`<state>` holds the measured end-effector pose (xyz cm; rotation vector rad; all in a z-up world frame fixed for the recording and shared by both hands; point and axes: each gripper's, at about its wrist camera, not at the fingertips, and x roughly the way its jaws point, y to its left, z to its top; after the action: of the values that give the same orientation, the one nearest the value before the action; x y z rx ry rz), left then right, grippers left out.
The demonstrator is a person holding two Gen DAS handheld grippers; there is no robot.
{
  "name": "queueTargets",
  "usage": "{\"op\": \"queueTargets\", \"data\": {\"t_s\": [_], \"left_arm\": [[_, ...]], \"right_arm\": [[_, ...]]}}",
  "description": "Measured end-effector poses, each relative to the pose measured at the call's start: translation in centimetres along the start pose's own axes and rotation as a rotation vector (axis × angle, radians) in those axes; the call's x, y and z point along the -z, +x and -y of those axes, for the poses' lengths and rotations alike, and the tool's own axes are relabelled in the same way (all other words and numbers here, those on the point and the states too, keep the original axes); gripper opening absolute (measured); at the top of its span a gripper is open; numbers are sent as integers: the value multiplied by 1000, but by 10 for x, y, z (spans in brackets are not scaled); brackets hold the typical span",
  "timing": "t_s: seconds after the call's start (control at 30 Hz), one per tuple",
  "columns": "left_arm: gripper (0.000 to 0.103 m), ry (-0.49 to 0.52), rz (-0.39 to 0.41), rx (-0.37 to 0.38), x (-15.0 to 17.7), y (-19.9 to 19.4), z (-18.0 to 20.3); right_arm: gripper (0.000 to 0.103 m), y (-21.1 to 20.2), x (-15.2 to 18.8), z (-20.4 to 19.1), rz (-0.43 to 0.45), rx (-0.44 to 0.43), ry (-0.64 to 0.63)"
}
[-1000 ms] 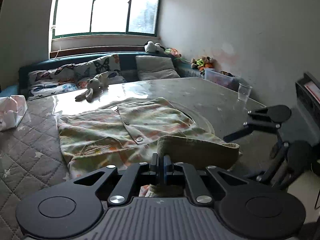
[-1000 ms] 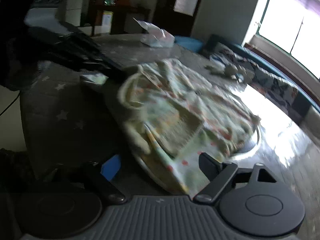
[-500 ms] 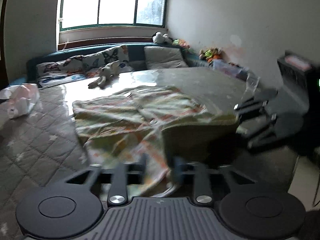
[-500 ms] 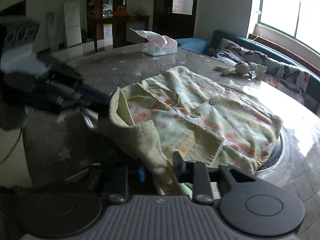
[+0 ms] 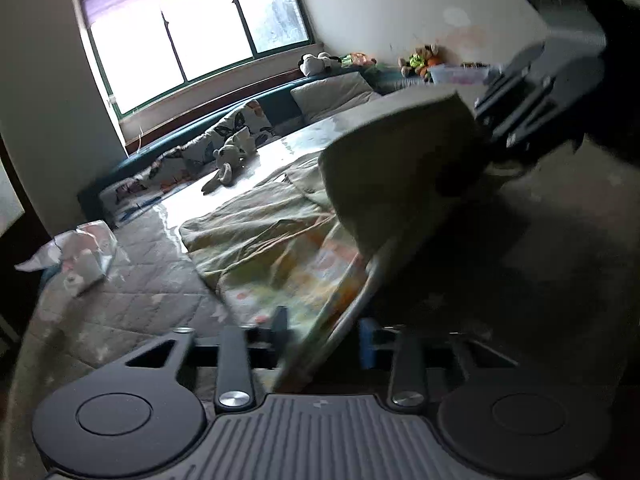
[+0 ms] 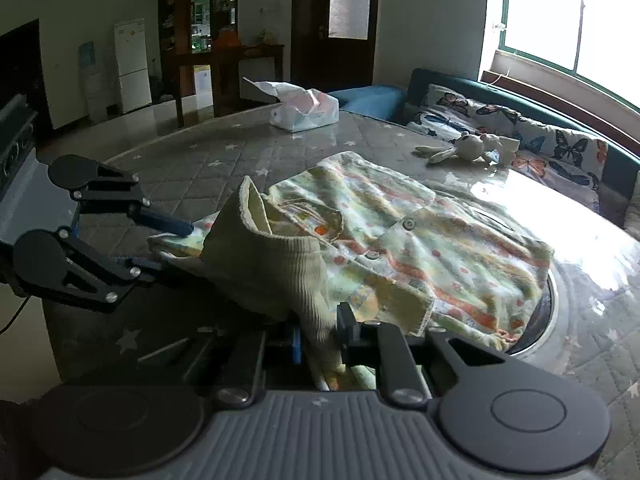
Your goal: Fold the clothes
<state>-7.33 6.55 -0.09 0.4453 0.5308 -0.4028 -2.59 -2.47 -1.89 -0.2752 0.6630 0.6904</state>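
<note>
the patterned shirt [image 6: 404,240] lies spread on the quilted table [image 6: 224,160], its buttoned front facing up and its far edge reaching the glossy round inset of the tabletop. the near part is lifted off the surface: a ribbed beige cuff [image 6: 280,276] stands up in a loose peak, its pale lining showing at the top.

the right gripper [image 6: 318,340] is clamped on the lower end of that ribbed cuff, the cloth pinched between its two fingers right at the camera's edge. the left gripper [image 6: 168,246], seen from the right wrist view at the left side, has its fingers parted, one blue-tipped finger above and one below the shirt's edge, with a gap between them (whether either pad touches the fabric is hard to tell). in the left wrist view the left gripper [image 5: 324,334] shows the same spread, a blurred strip of the shirt's hem running down between its fingers without being squeezed.

further back on the table sit a crumpled plastic bag [image 6: 304,108] and a stuffed rabbit [image 6: 468,148], both well apart from the shirt. a bench with butterfly cushions [image 6: 536,136] runs under the window.
</note>
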Motion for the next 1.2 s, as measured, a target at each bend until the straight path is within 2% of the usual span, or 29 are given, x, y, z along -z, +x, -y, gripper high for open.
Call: {"op": "queueTargets", "data": {"t_s": [0.1, 0.2, 0.37, 0.6, 0.8, 1.07, 1.2], "left_arm": [[9, -17, 12, -10, 1, -4, -3], [6, -30, 44, -1, -3, -17, -4], [5, -61, 80, 29, -9, -47, -2], [5, -143, 92, 69, -16, -77, -6], [5, -231, 100, 90, -22, -94, -14], [5, -284, 94, 43, -59, -46, -59], [5, -331, 48, 35, -77, -6, -89]], "right_arm": [[11, -2, 2, -2, 11, -1, 9], [9, -8, 3, -4, 37, 6, 17], [9, -33, 4, -8, 65, -19, 1], [8, -90, 11, -29, 54, -111, -33], [7, -88, -9, -24, 39, -115, -46], [7, -51, -70, 17, 41, -85, -64], [7, -16, -93, 48, 28, -76, -29]]}}
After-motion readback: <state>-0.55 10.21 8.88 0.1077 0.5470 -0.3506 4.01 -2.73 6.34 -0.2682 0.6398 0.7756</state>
